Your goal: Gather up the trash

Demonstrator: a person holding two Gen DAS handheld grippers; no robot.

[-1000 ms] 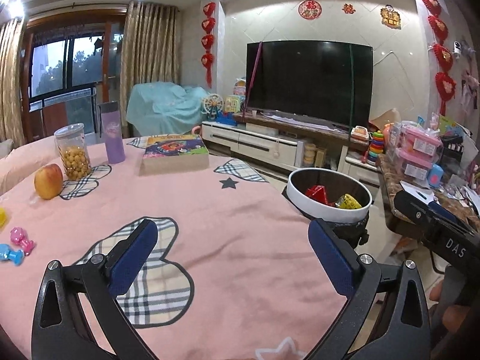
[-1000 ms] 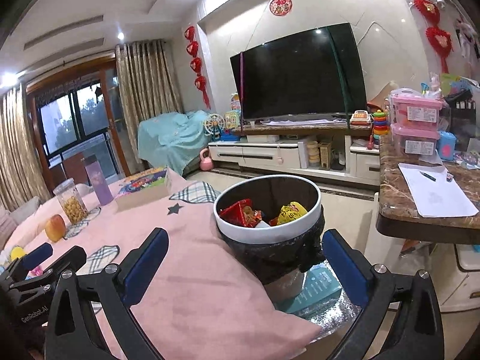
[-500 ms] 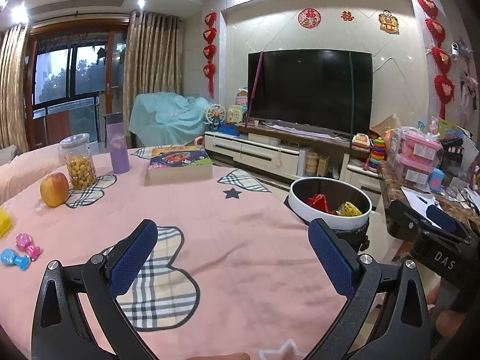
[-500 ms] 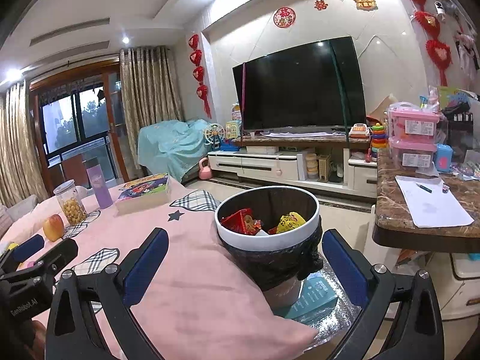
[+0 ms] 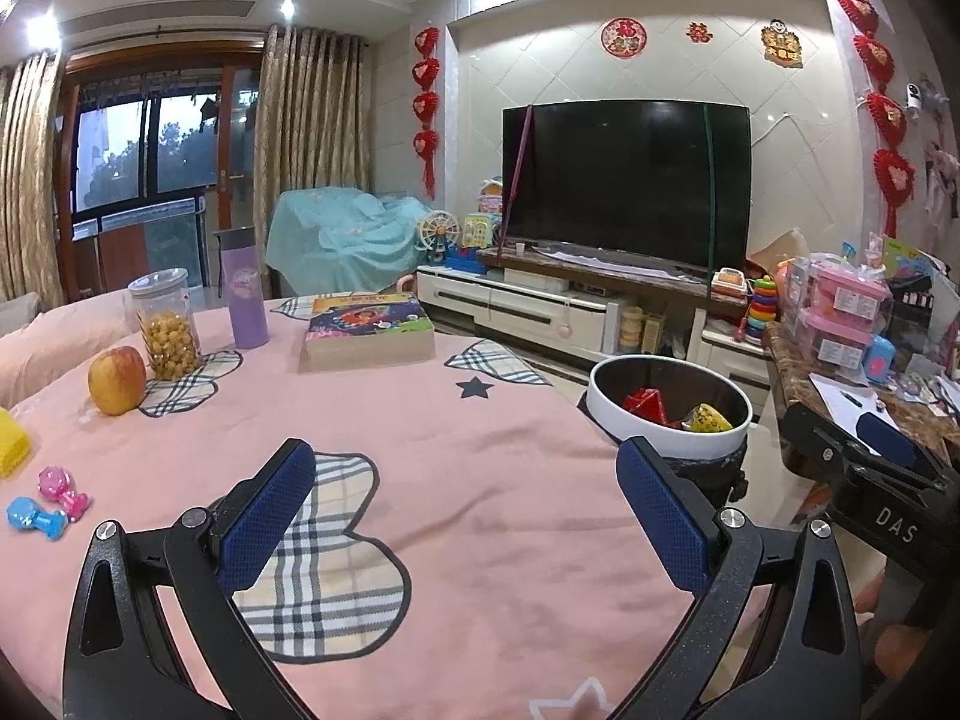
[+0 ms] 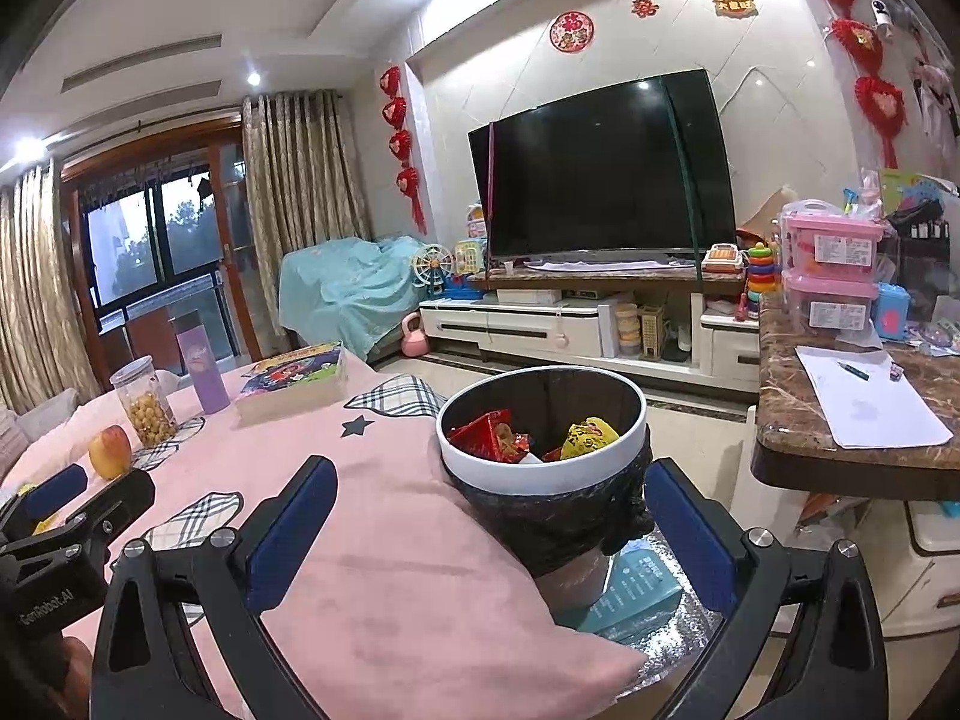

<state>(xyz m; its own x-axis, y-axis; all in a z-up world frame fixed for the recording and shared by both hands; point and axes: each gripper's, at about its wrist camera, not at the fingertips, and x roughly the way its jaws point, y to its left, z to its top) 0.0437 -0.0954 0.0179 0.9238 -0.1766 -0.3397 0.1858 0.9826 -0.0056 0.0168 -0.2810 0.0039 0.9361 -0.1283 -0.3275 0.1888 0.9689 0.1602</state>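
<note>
Left gripper (image 5: 465, 516) with fingers spread wide and empty over pink-clothed worktop (image 5: 480, 450), right gripper (image 6: 489, 531) likewise, round white-rimmed trash bin (image 6: 543, 474) holding red and yellow wrappers (image 6: 528, 435)

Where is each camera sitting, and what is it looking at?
Left wrist: sits on the left hand-held gripper, looks across the pink tablecloth toward the TV; its open fingers show, the right hand-held gripper at the edge.
Right wrist: sits on the right hand-held gripper, looks at the trash bin; its open fingers show, the left one at the lower left.
Both share: bin, apple, TV.
</note>
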